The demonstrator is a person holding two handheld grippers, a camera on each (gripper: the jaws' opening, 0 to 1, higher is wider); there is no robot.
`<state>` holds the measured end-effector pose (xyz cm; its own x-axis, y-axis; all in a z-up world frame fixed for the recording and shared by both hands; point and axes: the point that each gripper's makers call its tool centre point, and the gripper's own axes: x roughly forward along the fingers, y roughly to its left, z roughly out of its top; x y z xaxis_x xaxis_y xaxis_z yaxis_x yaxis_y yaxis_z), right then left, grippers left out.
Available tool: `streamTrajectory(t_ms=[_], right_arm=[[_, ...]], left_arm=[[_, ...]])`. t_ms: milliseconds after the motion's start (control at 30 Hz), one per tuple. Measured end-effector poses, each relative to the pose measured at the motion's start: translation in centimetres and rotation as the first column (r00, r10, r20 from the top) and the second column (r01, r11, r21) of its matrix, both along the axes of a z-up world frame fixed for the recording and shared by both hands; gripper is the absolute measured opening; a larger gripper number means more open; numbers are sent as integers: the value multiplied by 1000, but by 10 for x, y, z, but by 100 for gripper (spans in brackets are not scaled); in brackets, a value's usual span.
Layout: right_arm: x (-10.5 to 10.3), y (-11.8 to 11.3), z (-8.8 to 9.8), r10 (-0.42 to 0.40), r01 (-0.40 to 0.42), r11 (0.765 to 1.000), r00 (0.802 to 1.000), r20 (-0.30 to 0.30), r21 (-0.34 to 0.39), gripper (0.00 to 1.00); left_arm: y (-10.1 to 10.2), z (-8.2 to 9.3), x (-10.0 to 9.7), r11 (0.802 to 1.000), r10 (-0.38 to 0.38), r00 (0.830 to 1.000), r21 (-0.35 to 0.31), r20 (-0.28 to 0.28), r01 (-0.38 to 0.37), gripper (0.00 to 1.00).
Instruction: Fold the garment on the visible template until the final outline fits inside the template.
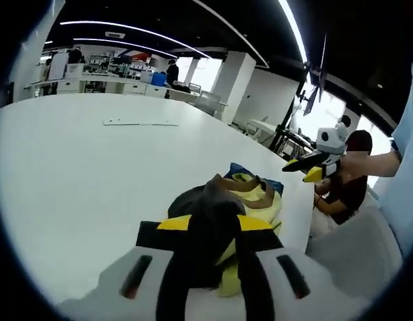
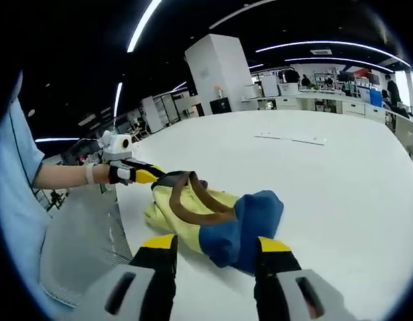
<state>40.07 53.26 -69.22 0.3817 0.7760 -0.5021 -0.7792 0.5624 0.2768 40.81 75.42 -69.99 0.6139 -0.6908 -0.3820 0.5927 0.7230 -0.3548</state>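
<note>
Your left gripper (image 1: 209, 241) is clenched on the garment (image 1: 250, 197): in the left gripper view its two black jaws with yellow tips close on a dark bunch of cloth that rises between them, and the yellow body of the garment spills out just ahead and to the right of the jaws, with a brown collar band and a patch of blue at its far end. The garment lies crumpled on the white surface (image 1: 79, 174), close to that surface's right-hand edge as this view shows it.

In the right gripper view your right gripper (image 2: 216, 251) has its jaws set on either side of a blue fold of the garment (image 2: 213, 217). The blue cloth bulges between the yellow jaw tips and seems pinched there, though the contact itself is hard to make out. Beyond the jaws the yellow cloth spreads leftward, with the brown band looping over it. At the far left end of the heap, your left gripper (image 2: 149, 175) bites into the garment's dark edge, held by a hand with a wrist strap.

A thin flat white strip (image 2: 291, 138) lies on the white surface (image 2: 340, 194) well beyond the garment, straight ahead of your right gripper; the same strip (image 1: 140, 122) lies far ahead of the left one.

In the left gripper view your right gripper (image 1: 312, 168) hangs at the far right, above the surface's edge.
</note>
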Motion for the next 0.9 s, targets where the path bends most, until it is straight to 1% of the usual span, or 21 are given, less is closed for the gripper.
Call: streamTrajectory(t_ms=[133,200,300,333,400,500,533,600,733,800,900], right_arm=[[3,-7,-5,-3,3,1000,1000,-9,-10,41],[4,-10,-5,-6,6,1000,1000,0,-7,40],[2,-12,-7,-15,15,1000,1000,-6,-1,39],[1,-12,-7,-22,22,1000,1000,-11,7,39],[0,-11,-9,-26,26,999,999,-22,19,39],[-4,-9,-12,-19,20,999,999,-40,27,36],[-4,-9,-14,-14,15,999,999,-36,31,36],[-4,-10,-17,-14,15,1000,999,-43,22,35],[-3,-9,-23,-8,11,999,998,-63,42,27],[-1,-8,-30,-6,10,999,997,-73,45,23],[0,-5,-36,-8,13,998,996,-89,59,22]], left_arm=[[0,-6,-4,1000,19,999,-7,-39,-19,21],[-1,-8,-5,1000,17,999,-1,-41,-17,21],[-3,-7,-6,1000,9,999,4,-40,-9,21],[-1,-8,-5,1000,21,999,7,-42,-21,22],[2,-6,-3,999,47,997,-11,-54,-48,23],[1,-5,-4,999,45,998,-4,-52,-45,22],[1,-6,-4,999,44,998,-2,-48,-44,22],[1,-6,-4,999,40,998,3,-47,-40,22],[2,-11,-3,1000,14,998,15,-56,-13,19],[3,-12,-2,1000,18,998,15,-62,-17,18],[4,-13,-1,1000,4,998,11,-66,-3,17]])
